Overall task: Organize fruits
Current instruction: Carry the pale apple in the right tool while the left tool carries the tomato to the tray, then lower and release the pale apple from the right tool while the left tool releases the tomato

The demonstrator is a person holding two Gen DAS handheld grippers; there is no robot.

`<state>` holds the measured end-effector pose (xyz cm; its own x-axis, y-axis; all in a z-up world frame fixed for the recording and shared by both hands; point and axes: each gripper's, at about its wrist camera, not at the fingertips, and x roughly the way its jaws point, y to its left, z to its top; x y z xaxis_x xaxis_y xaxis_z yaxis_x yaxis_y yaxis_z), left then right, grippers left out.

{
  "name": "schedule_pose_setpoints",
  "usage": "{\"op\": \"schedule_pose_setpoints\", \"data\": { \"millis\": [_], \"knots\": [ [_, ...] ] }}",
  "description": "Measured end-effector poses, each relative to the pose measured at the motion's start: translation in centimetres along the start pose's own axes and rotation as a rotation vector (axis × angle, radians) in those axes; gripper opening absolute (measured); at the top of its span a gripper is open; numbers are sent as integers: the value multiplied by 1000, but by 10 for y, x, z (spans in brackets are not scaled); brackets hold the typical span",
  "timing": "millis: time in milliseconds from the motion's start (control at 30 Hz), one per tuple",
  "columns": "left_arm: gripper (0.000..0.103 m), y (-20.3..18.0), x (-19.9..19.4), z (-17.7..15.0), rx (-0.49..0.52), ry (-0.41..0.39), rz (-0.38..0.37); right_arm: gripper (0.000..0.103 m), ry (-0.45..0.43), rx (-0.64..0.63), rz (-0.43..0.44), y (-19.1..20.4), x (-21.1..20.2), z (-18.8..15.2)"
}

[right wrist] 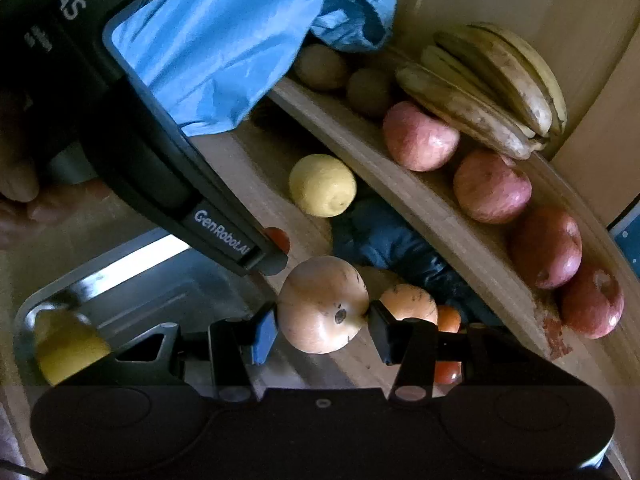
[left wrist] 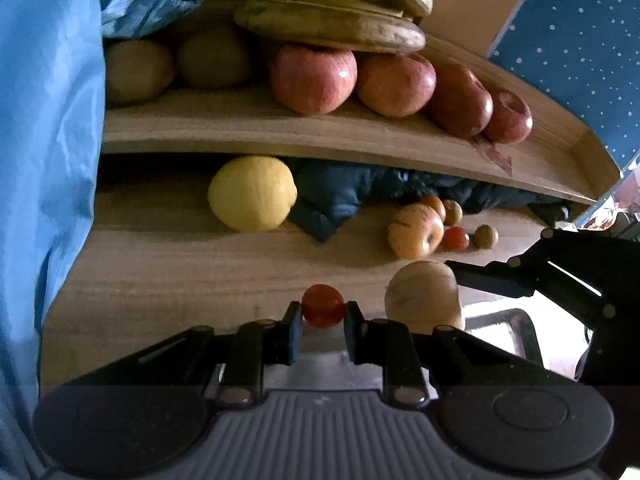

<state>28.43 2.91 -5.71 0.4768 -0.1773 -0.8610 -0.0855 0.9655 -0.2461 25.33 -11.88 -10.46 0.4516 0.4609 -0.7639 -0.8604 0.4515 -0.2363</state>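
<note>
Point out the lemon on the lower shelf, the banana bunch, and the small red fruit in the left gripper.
lemon (left wrist: 252,194), left wrist view, middle of rind.
banana bunch (left wrist: 332,26), left wrist view, lowest banana's side.
small red fruit (left wrist: 322,306), left wrist view, its centre.

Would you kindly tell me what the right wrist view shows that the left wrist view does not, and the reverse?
Only the right wrist view: a second lemon in the metal tray and a person's hand.
Only the left wrist view: a blue dotted surface and the small brown fruit on the lower shelf.
Both: the left gripper shut on a small tomato, the right gripper shut on a pale apple, bananas, red apples, a lemon.
</note>
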Motion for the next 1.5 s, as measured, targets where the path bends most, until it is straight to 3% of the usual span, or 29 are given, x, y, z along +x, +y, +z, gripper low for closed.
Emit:
{"op": "schedule_pose_setpoints", "data": {
  "millis": [600,900,1500],
  "knots": [
    [24,-9,-23,-59,-33,48,26,51,42,-17,123,46,-31,-41],
    [24,-16,-28,-66,-29,73,50,51,65,-26,172,61,-36,-51],
    [26,-32,-26,-74,3,70,100,51,81,32,189,61,-41,-68]
  ]
}}
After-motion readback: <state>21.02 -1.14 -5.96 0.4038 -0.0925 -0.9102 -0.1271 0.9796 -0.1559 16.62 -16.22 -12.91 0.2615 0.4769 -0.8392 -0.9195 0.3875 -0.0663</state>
